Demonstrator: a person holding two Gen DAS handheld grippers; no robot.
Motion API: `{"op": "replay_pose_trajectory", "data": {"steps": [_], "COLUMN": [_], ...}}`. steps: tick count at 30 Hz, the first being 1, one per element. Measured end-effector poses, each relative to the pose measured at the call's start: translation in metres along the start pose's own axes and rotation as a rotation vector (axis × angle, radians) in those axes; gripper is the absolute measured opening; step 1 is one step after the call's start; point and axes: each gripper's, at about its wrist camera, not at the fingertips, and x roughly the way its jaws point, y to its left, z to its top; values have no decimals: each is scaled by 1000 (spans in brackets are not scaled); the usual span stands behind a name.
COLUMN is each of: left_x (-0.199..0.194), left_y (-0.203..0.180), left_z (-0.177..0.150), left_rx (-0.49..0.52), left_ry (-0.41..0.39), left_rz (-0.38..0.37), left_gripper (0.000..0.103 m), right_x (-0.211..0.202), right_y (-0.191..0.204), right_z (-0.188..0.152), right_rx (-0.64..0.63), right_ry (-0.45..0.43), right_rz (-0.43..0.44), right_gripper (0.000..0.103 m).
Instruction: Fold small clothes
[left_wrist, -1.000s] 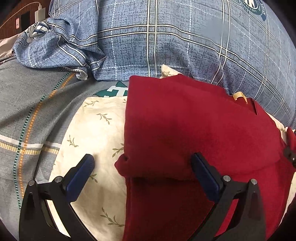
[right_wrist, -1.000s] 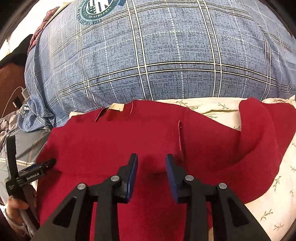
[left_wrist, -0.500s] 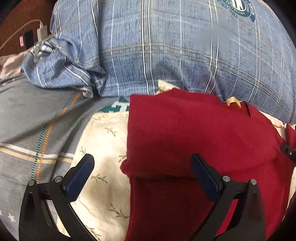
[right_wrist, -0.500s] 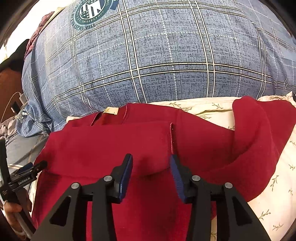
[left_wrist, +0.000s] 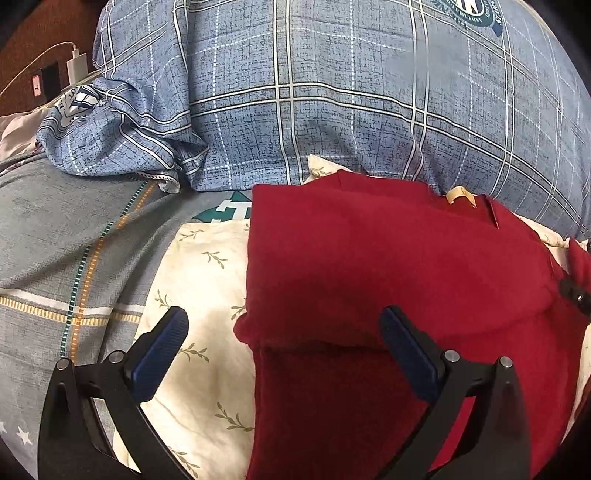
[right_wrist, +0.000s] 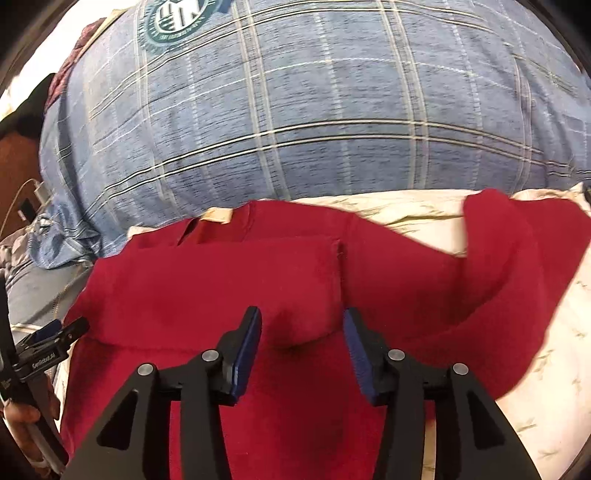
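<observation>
A dark red garment (left_wrist: 388, 266) lies on a cream leaf-print cloth (left_wrist: 199, 280), with one side folded in over its middle and a tan neck label (left_wrist: 458, 194) at the far edge. My left gripper (left_wrist: 284, 343) is wide open and empty above the garment's left folded edge. In the right wrist view the red garment (right_wrist: 229, 288) shows one sleeve (right_wrist: 517, 280) spread out to the right. My right gripper (right_wrist: 301, 343) is open and empty just above the folded flap's lower corner. The left gripper (right_wrist: 48, 339) shows at that view's left edge.
A large blue plaid pillow (left_wrist: 351, 92) rises right behind the garment and also fills the top of the right wrist view (right_wrist: 314, 110). Grey striped bedding (left_wrist: 62, 236) lies to the left. A white charger and cable (left_wrist: 75, 62) sit at the far left.
My right gripper has opened wider and pulled back a little from the folded flap, which stays lying on the garment. My left gripper has stayed wide open and shifted slightly.
</observation>
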Motion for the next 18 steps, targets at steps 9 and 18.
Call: {"op": "replay_pose_trajectory", "data": {"steps": [9, 18], "left_x": [-6, -5], "left_y": [-1, 2], "left_z": [-1, -3], "left_rx": [-1, -12], "left_ry": [-11, -4], "left_rz": [-20, -22], "left_gripper": [103, 103], "right_x": [-44, -16], "right_y": [-127, -241], "right_z": [27, 15], "right_rx": [257, 566], "right_ry": [-49, -101], "right_rz": [-223, -272], "right_gripper": [63, 63]}}
